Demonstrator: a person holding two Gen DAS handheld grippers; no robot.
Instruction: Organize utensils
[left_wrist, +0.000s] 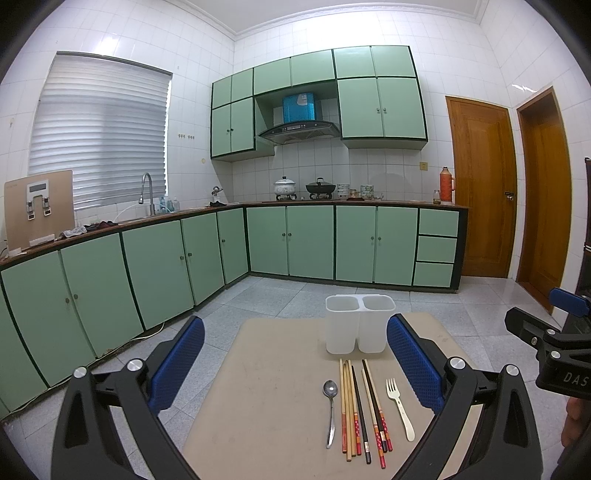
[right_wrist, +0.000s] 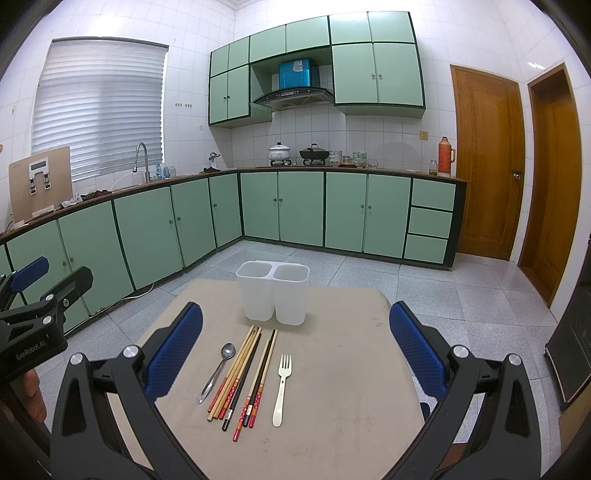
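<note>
A white two-compartment utensil holder (left_wrist: 359, 323) (right_wrist: 272, 297) stands upright at the far side of a beige table (left_wrist: 273, 387) (right_wrist: 340, 369). In front of it lie a metal spoon (left_wrist: 330, 406) (right_wrist: 218, 371), several chopsticks (left_wrist: 364, 410) (right_wrist: 243, 376) and a cream fork (left_wrist: 400, 406) (right_wrist: 282, 387), side by side. My left gripper (left_wrist: 295, 362) is open and empty, held above the near table, left of the utensils. My right gripper (right_wrist: 295, 350) is open and empty above the utensils. Each gripper shows at the edge of the other's view (left_wrist: 554, 332) (right_wrist: 37, 302).
Green kitchen cabinets (left_wrist: 166, 266) line the left and far walls, with a sink, pots and a thermos on the counter. Two wooden doors (left_wrist: 484, 184) stand at the right. Grey tiled floor (left_wrist: 295, 291) surrounds the table. A dark box (right_wrist: 570, 354) stands right of the table.
</note>
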